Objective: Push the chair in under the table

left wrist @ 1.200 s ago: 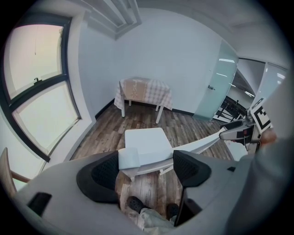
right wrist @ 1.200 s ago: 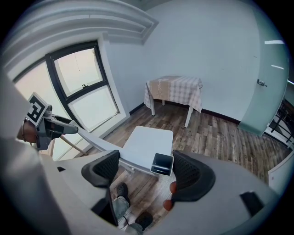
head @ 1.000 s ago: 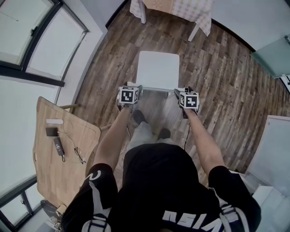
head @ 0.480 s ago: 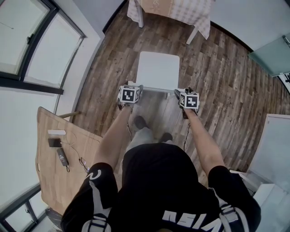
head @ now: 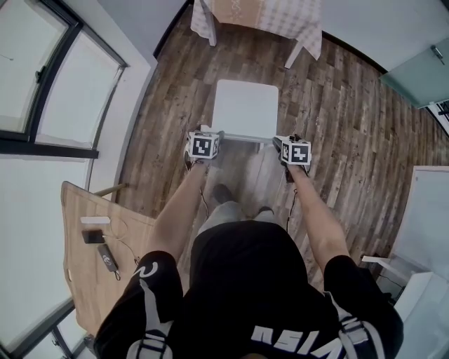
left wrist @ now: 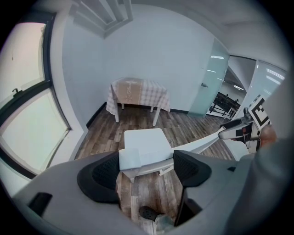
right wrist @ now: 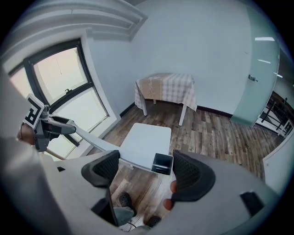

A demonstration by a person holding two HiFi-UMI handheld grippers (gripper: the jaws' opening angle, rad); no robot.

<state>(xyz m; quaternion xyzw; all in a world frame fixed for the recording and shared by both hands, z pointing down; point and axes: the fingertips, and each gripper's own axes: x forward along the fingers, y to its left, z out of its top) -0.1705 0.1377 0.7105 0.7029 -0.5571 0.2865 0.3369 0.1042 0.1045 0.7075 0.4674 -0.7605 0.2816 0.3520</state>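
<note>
Subject: white square-seated chair on the dark wood-plank floor, backrest toward the person. The table draped in a beige checked cloth stands at 12 o'clock from it, well apart, so the chair is not yet under it.

Left gripper sits at the seat's 7 o'clock corner, right gripper at its 5 o'clock corner. Both have their jaws spread, clamping nothing. An end of the white backrest top rail lies in each gap.

Judgement: one gripper at each rail end suits a straight, even push toward 12 o'clock. The jaws appear to cradle the rail without squeezing it.
</note>
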